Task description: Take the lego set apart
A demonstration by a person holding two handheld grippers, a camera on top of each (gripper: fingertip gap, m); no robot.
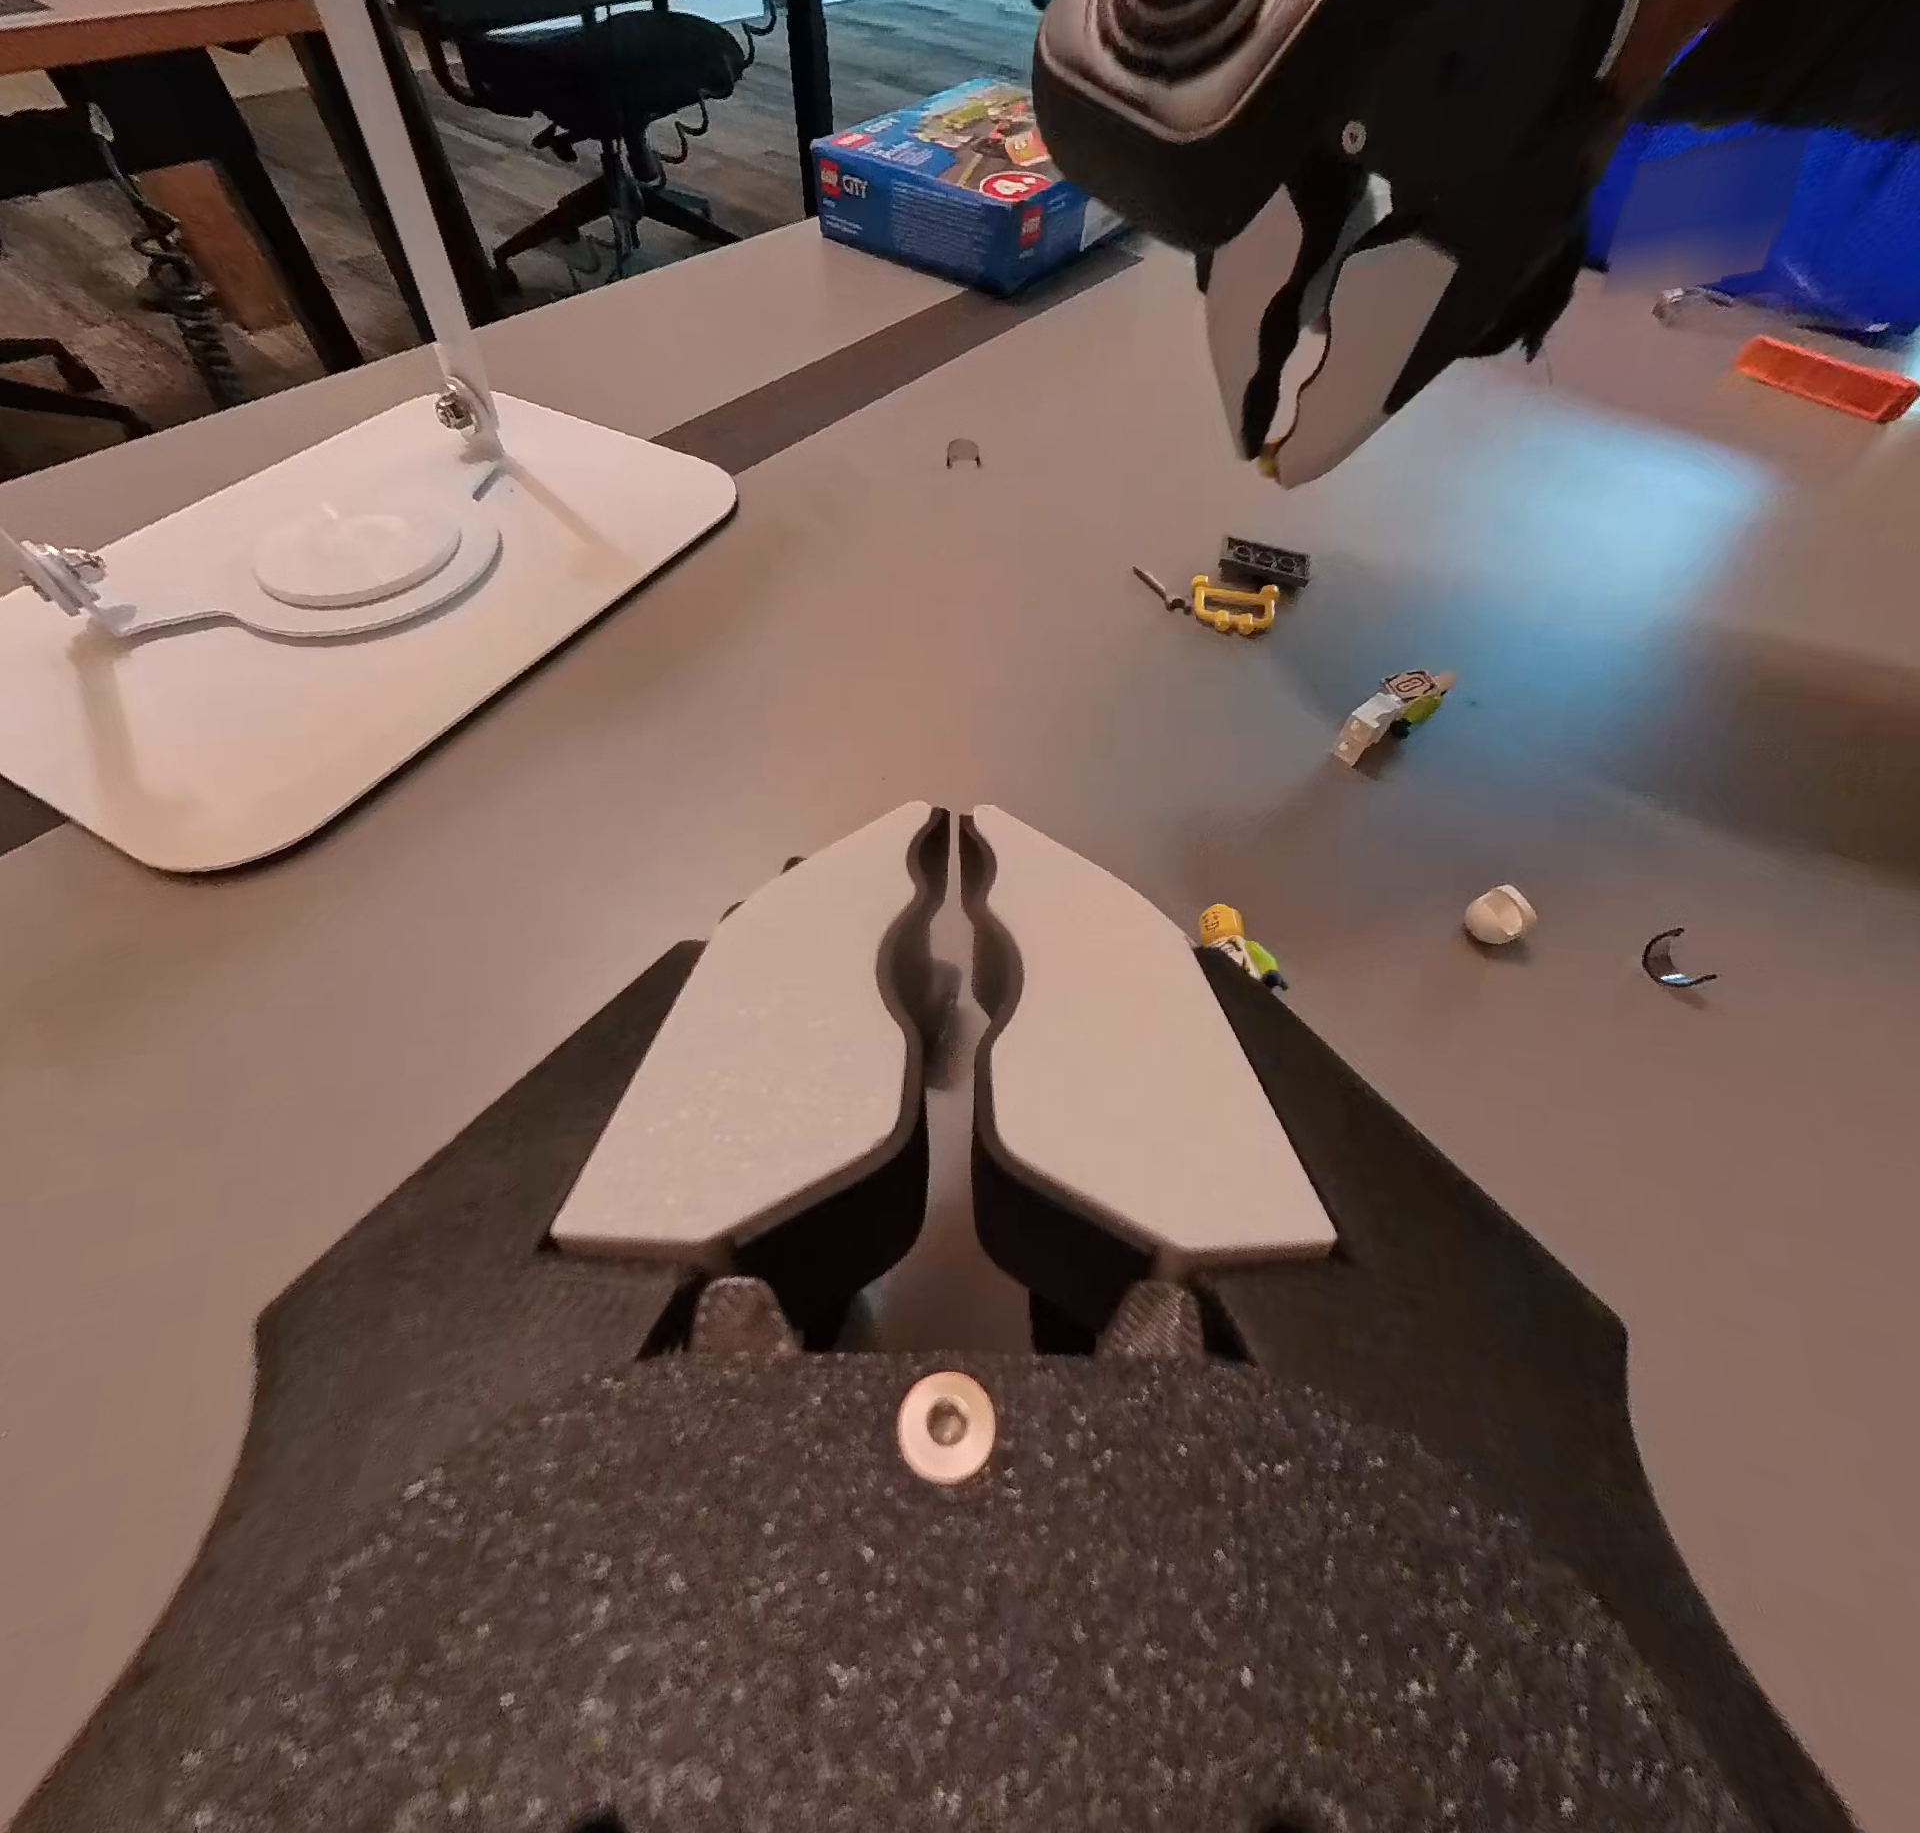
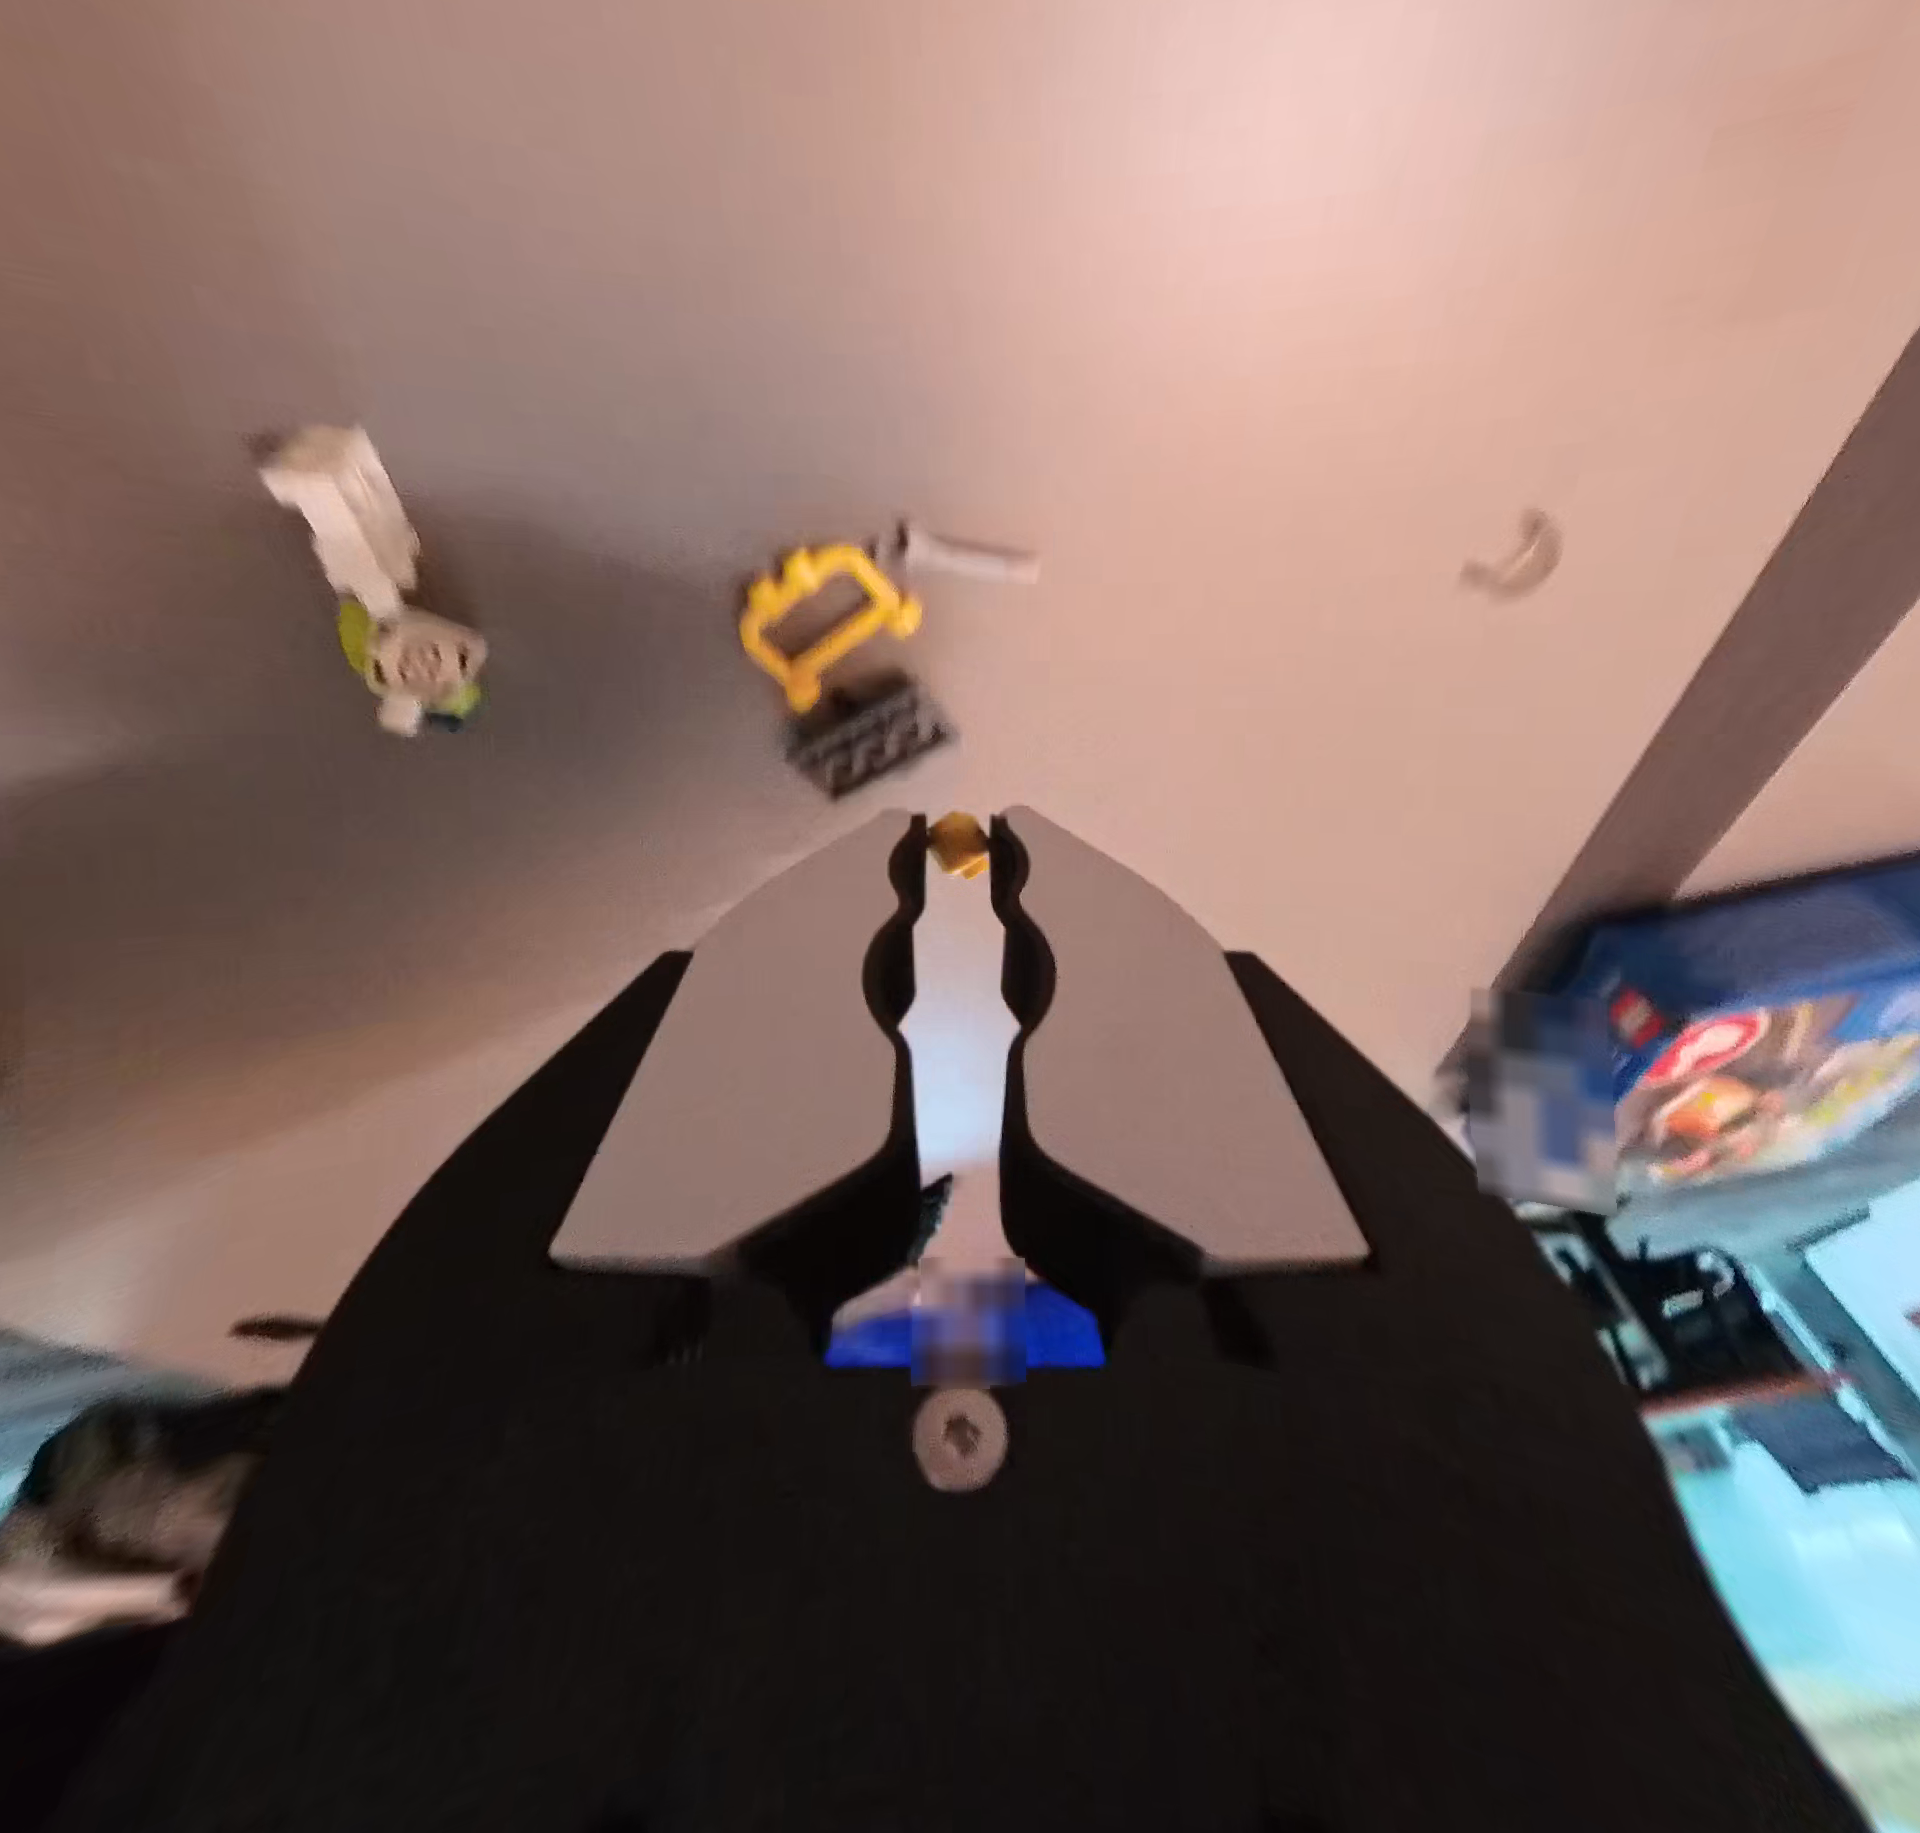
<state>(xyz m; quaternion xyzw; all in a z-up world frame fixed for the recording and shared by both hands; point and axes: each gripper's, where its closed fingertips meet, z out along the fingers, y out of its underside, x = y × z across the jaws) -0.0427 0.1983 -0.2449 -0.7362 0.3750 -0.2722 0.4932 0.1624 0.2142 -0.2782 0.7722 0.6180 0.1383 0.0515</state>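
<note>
Grey table (image 1: 727, 703) strewn with bricks; left tongs (image 1: 954, 819) pressed together, right tongs (image 2: 958, 827) pinching yellow piece (image 2: 958, 841).

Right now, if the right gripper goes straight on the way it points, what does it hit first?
Probably the dark grey studded plate, just beyond the right gripper, which pinches a small yellow piece; the yellow frame piece lies behind. Depth is unclear.

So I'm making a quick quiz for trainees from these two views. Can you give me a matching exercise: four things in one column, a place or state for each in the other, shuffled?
Things:
1. small yellow piece
2. lego box
3. minifigure
4. yellow frame

Places or states:
A. at the table's far edge
B. beside a dark grey plate
C. pinched in the right tool's tips
D. lying next to the left tool

Pairs: 1-C, 2-A, 3-D, 4-B
</note>
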